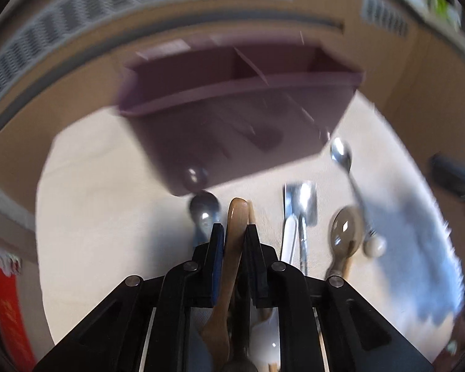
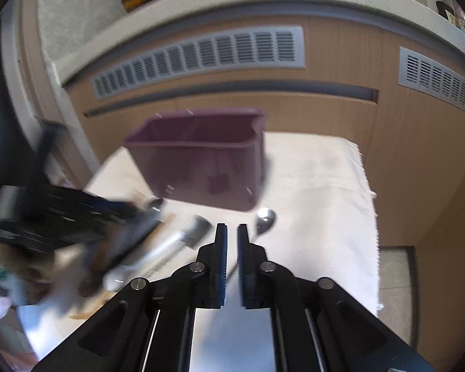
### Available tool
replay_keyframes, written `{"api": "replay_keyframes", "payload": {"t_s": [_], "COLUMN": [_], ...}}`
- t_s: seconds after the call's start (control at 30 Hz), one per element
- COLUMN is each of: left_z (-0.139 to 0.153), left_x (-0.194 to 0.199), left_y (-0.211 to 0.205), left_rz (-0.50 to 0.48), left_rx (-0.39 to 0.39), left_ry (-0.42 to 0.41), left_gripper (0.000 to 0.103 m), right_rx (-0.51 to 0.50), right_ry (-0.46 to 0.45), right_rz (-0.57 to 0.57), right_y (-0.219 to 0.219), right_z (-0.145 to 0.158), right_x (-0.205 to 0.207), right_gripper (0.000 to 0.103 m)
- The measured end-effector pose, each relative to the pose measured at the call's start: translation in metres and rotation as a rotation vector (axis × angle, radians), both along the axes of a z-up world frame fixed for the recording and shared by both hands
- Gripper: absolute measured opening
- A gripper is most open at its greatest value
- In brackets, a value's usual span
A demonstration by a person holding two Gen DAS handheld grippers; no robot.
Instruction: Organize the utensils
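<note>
Blur softens the left wrist view, where the left gripper (image 1: 235, 228) stands clamped on a brown wooden utensil handle (image 1: 236, 217) whose rounded tip pokes just beyond the fingertips. Light and stiff, it should hold safely near mid-length; its working end is cut off below. Ahead sits the dark purple plastic divided caddy (image 1: 232, 105); to the right lie a steel spoon (image 1: 341, 155) and a translucent brown spoon (image 1: 345, 232) on the pale cloth (image 1: 93, 201). From the right wrist view, the right gripper (image 2: 231, 232) stands nearly closed on nothing, caddy ahead, smeared utensils left.
</note>
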State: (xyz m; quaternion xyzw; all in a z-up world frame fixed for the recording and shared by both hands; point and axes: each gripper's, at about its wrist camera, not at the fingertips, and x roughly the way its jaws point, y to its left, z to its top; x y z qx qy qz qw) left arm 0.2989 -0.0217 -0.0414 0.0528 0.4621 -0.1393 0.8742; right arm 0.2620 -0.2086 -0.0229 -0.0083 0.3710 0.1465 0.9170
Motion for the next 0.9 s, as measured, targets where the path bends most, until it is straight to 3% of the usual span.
{"api": "replay_keyframes", "payload": {"t_s": [0.07,0.13,0.23,0.3,0.37,0.4,0.53,0.7,0.8,0.9], "left_z": [0.018,0.032,0.047,0.053,0.057,0.058,0.056,0.04,0.025,0.011], "left_x": [-0.017,-0.032,-0.048,-0.059,-0.061,-0.061,-0.063,-0.06,-0.053,-0.045], "left_y": [0.014,0.027,0.041,0.049,0.062,0.064,0.08,0.094,0.1,0.095], "left_rz": [0.046,0.084,0.136,0.15,0.157,0.158,0.162,0.189,0.204,0.202], "left_rx": [-0.081,-0.151,-0.196,-0.206,-0.225,-0.233,-0.266,-0.27,-0.28,-0.283], "left_ry": [-0.07,-0.127,-0.206,-0.242,-0.265,-0.272,-0.272,-0.23,-0.181,-0.121], "left_gripper": [0.014,0.013,0.013,0.013,0.013,0.013,0.013,0.013,0.014,0.016], "right_rx": [-0.012,-0.018,-0.034,-0.046,-0.068,-0.08,-0.14,-0.14,-0.146,-0.152], "right_ry": [0.047,0.089,0.131,0.145,0.141,0.132,0.137,0.166,0.16,0.159], "right_rz": [-0.015,-0.049,-0.103,-0.134,-0.172,-0.195,-0.218,-0.219,-0.18,-0.143], "right_y": [-0.002,-0.003,-0.003,0.0,0.005,0.009,0.027,0.03,0.03,0.029], "right_z": [-0.011,-0.023,-0.037,-0.042,-0.047,-0.049,-0.06,-0.071,-0.069,-0.064], "right_x": [0.008,0.016,0.03,0.041,0.053,0.06,0.085,0.094,0.089,0.081], "right_gripper": [0.026,0.026,0.027,0.037,0.056,0.058,0.057,0.055,0.026,0.023]}}
